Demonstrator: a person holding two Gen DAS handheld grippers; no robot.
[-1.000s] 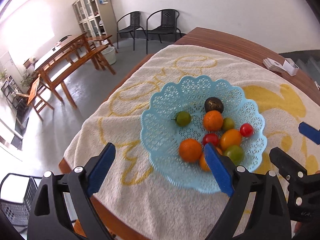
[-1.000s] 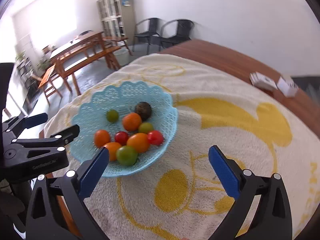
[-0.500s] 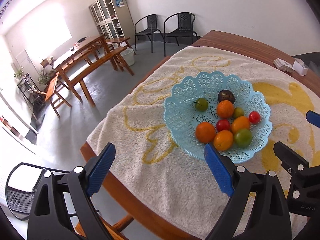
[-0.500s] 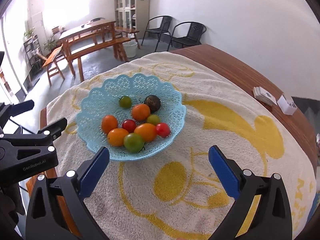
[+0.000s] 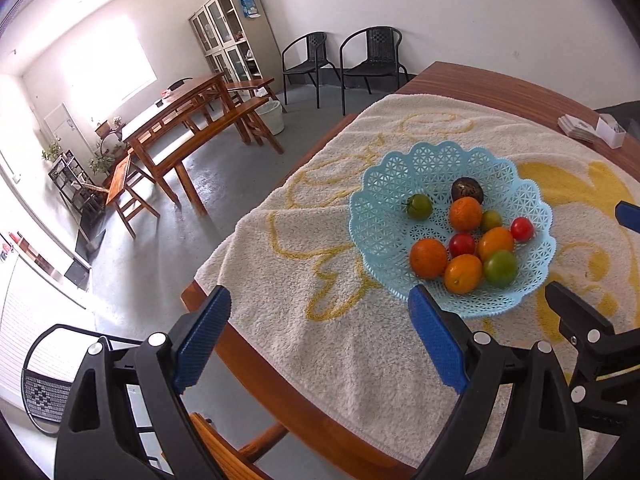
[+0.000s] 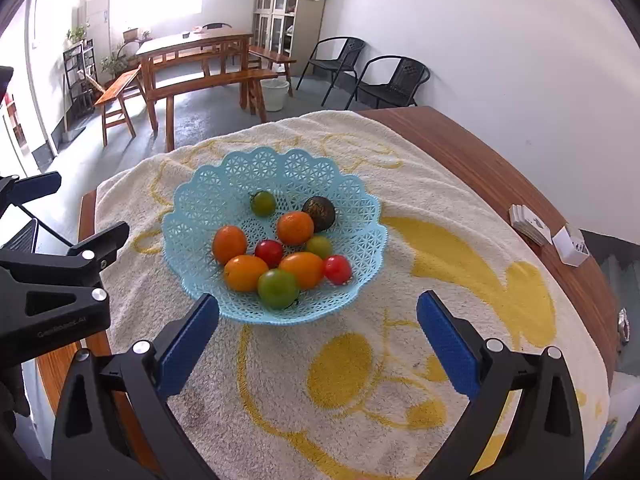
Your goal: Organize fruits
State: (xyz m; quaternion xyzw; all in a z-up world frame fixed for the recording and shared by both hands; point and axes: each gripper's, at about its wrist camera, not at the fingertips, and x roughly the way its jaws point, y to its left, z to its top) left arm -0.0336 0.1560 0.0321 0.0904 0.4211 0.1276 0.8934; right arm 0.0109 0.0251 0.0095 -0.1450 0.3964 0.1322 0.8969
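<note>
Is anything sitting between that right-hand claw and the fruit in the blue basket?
Nothing visible does. The right gripper is open above bare towel, and only the low rim of the blue basket separates it from the nearest green fruit.

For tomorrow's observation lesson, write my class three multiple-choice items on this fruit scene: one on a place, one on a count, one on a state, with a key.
1. Where does the dark brown round fruit lie in the light blue lattice plastic basket?
A. far side
B. near rim
C. outside it

2. How many small red tomatoes are in the basket?
A. none
B. two
C. five

3. How do the right gripper and left gripper stand?
A. both shut on fruit
B. one holds the basket
C. both open, empty

Key: 1 A, it sits beyond the orange fruits, towards the far rim. 2 B, one red tomato mid-pile, another at the right edge. 3 C, blue pads spread wide with only cream-and-yellow towel between.
</note>
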